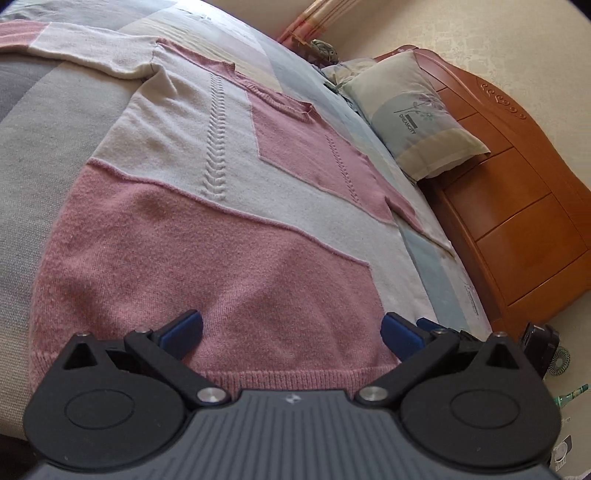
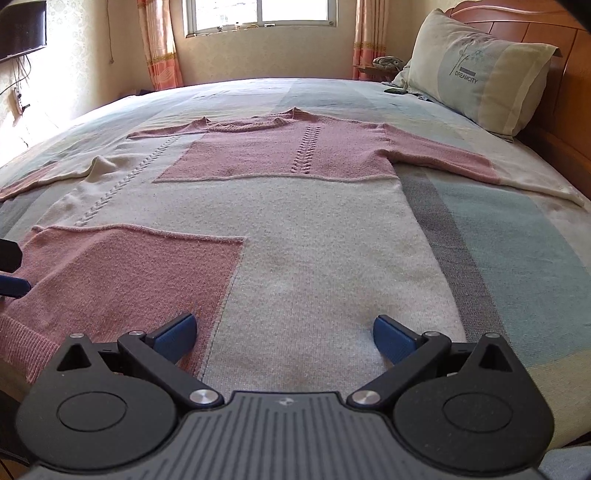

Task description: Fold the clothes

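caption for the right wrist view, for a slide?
Right gripper, jaws open, poised over the hem of a pink-and-cream sweater spread flat on the bed, pillow at the headboard.

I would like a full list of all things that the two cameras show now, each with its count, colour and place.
sweater: one, pink and cream blocks, spread flat on the bed, sleeves out to both sides
bed cover: one, pale blue, grey and cream patches, under the sweater
pillow: one, cream and pale blue with a flower print, at the headboard
headboard: one, orange-brown wood, behind the pillow
curtains: two, pink-orange, either side of the window
window: one, bright, on the far wall
small fan: one, green, on the floor beside the bed
left gripper: one, black with blue pads, open, over the pink hem
right gripper: one, black with blue pads, open, over the hem
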Demonstrator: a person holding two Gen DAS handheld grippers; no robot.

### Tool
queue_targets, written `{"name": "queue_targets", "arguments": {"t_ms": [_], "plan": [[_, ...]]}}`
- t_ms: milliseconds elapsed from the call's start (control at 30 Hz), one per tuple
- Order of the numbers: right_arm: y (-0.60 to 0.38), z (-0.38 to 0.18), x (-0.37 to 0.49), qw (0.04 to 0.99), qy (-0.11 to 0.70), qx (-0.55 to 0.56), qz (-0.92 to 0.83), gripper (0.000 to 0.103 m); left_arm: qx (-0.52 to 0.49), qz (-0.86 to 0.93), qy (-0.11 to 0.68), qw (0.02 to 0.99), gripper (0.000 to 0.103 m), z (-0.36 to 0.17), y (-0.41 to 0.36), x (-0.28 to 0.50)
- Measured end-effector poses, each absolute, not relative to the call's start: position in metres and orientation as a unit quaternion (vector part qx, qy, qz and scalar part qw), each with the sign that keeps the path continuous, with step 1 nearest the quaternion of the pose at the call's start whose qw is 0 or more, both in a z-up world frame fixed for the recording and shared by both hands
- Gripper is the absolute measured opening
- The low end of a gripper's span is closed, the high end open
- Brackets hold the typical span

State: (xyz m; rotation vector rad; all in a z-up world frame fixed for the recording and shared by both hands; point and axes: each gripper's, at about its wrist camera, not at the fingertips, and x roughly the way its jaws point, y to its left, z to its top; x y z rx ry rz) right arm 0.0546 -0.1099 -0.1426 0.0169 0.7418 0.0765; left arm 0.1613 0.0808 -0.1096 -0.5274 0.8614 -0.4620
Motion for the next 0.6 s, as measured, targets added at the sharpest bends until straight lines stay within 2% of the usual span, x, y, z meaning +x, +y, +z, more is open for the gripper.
{"name": "queue_targets", "arguments": {"t_ms": [133, 300, 400, 500, 600], "plan": [[-0.11, -0.142, 0.053, 0.929, 0.368, 0.003, 0.039, 0.103, -0.224, -0.19, 0.414, 0.862, 0.102, -0.091, 0.078, 0.165], [-0.11, -0.14, 0.051, 0.927, 0.373, 0.002, 0.039, 0.103, -0.193, -0.17, 0.377, 0.89, 0.102, -0.066, 0.085, 0.208], [-0.11, -0.139, 0.052, 0.925, 0.378, 0.001, 0.039, 0.103, -0.212, -0.126, 0.397, 0.884, 0.102, -0.083, 0.098, 0.234], [-0.111, -0.138, 0.052, 0.923, 0.381, 0.002, 0.042, 0.103, -0.246, -0.097, 0.409, 0.873, 0.102, -0.106, 0.112, 0.232], [-0.112, -0.138, 0.053, 0.922, 0.384, 0.001, 0.046, 0.103, -0.247, -0.112, 0.402, 0.874, 0.102, -0.105, 0.118, 0.21]]}}
